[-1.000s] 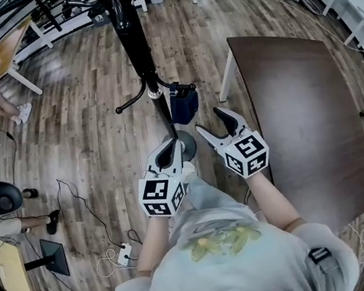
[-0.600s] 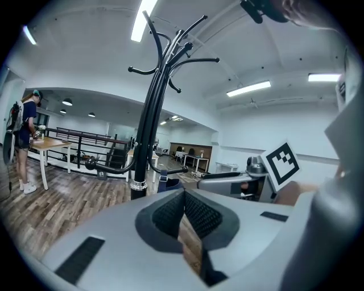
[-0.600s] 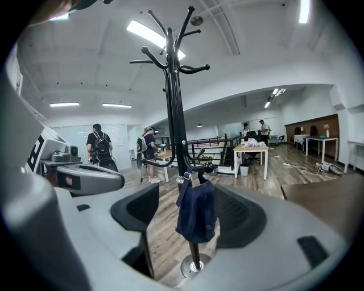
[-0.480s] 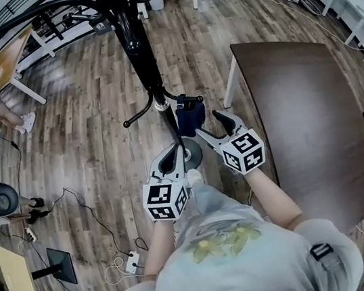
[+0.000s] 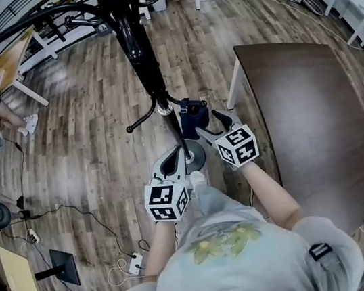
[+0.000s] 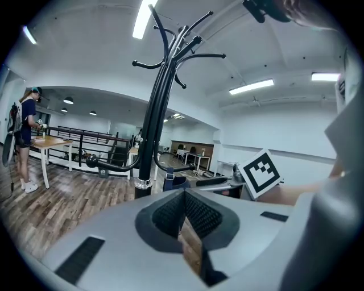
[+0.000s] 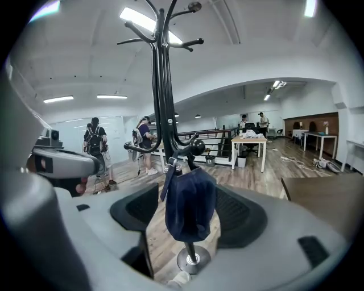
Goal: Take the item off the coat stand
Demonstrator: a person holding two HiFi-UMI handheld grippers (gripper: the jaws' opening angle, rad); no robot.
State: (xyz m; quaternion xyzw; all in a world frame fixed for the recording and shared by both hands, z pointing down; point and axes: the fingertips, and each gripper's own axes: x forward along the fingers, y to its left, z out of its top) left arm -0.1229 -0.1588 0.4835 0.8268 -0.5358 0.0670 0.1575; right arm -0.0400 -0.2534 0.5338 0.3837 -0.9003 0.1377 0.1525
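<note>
Right tool (image 5: 207,121) spread around bag (image 5: 191,114), seemingly not touching; left tool (image 5: 176,154) closed.

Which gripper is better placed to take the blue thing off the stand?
The right gripper: its jaws are open, with the blue item framed between them. The left gripper is shut and sits lower, near the base of the coat stand.

L forearm (image 5: 158,242) & R forearm (image 5: 271,192) are held fwd and down, both bare. L gripper (image 5: 176,153) is kept low w/ jaws pressed together, pads meeting. R gripper (image 5: 212,125) is held just beside it, slightly further fwd, jaws spread apart.
</note>
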